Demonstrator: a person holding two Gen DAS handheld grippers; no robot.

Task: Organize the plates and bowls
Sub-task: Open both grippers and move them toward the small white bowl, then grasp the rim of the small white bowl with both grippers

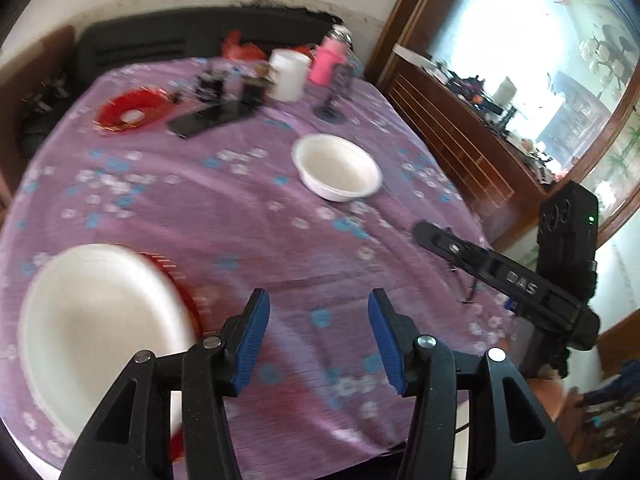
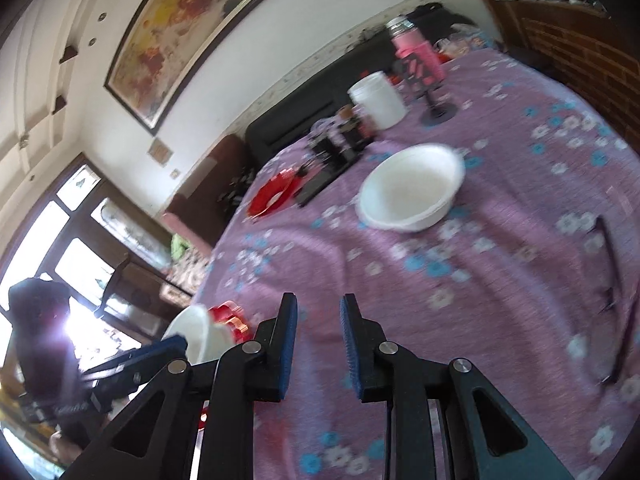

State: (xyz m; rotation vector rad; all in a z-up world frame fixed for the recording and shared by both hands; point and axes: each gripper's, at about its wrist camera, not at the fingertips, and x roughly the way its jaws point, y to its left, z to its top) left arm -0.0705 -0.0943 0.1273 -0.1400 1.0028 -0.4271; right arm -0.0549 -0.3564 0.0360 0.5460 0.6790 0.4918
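- At the left of the left wrist view, a large white plate point(image 1: 100, 328) sits on a red plate point(image 1: 188, 292), whose rim peeks out along its right edge; both lie near the table's front edge.
- The left gripper point(image 1: 318, 336) hovers just right of that stack, jaws spread and empty, over bare purple tablecloth point(image 1: 240, 220).
- Further right and farther back, a white bowl point(image 1: 338, 168) stands alone, well apart from the stack.
- The right gripper point(image 2: 318, 344) is likewise released and holds nothing; the bowl point(image 2: 412, 188) lies ahead of it and slightly right.
- At the far left of the table, another red plate point(image 1: 134, 114) rests beside a dark phone point(image 1: 208, 118).
- Judgement: this looks like a between-picks step; the bowl seems the likely next item.
- That would call for reaching forward, bringing one jaw inside the rim and one outside it, then closing.
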